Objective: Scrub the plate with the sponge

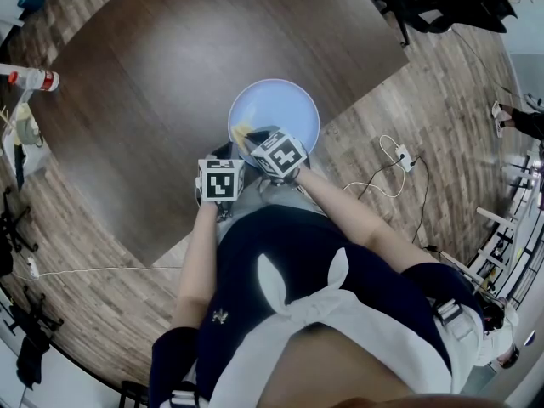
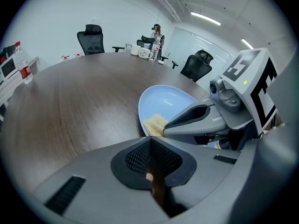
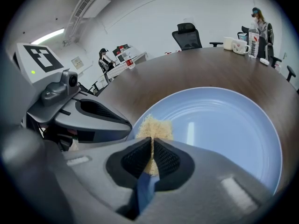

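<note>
Right tongs (image 3: pixel 152 141) pinch sponge (image 3: pixel 155 126) on near rim of plate (image 3: pixel 224 125); left tongs (image 2: pixel 150 146) closed just beside it.

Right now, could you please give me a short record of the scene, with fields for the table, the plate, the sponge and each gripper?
table: dark brown wood
plate: pale blue, flat on the table near the person's edge
sponge: yellow, resting on the plate just inside its near rim
right gripper: jaws shut on the sponge
left gripper: jaws together, nothing clearly between them, beside the plate's rim
chairs: black office chairs on the table's far side
</note>
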Motion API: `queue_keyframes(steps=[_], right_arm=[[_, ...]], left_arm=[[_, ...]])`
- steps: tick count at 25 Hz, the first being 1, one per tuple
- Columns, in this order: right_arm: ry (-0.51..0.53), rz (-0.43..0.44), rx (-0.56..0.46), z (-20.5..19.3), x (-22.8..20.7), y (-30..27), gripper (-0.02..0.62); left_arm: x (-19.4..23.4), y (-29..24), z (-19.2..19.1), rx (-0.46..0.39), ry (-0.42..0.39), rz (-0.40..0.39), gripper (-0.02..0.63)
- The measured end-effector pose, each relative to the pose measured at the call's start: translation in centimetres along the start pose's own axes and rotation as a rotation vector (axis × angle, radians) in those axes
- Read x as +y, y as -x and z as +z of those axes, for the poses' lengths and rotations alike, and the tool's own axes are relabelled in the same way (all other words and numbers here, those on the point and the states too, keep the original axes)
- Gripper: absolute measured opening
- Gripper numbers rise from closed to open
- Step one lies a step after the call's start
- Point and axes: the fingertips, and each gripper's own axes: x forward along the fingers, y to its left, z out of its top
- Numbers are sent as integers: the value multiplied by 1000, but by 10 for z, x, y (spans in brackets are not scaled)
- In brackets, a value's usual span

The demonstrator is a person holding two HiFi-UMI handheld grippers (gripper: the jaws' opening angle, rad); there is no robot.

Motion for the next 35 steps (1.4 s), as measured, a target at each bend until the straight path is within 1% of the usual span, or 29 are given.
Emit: queue_keyframes(steps=[7, 16, 20, 23, 27, 32, 35], right_arm=[[5, 17, 14, -5, 6, 1, 14], [49, 21, 24, -5, 1, 5, 15], [51, 19, 31, -5, 2, 4, 15], [51, 17, 34, -3, 2, 4, 15], [44, 15, 36, -3, 0, 4, 15], [42, 15, 33, -3, -4, 3, 15], [40, 0, 39, -3, -9, 5, 15]], left_arm=[[-1, 1, 0, 0, -5, 2, 6], [-2, -4, 4, -9, -5, 10, 6], [1, -3, 2, -9, -12, 16, 6], [-1, -1, 1, 1, -2, 7, 6], [4, -5, -1, -8, -9, 16, 6], [-2, -2, 2, 7, 14, -2, 6], [-3, -2, 2, 8, 11, -1, 6]])
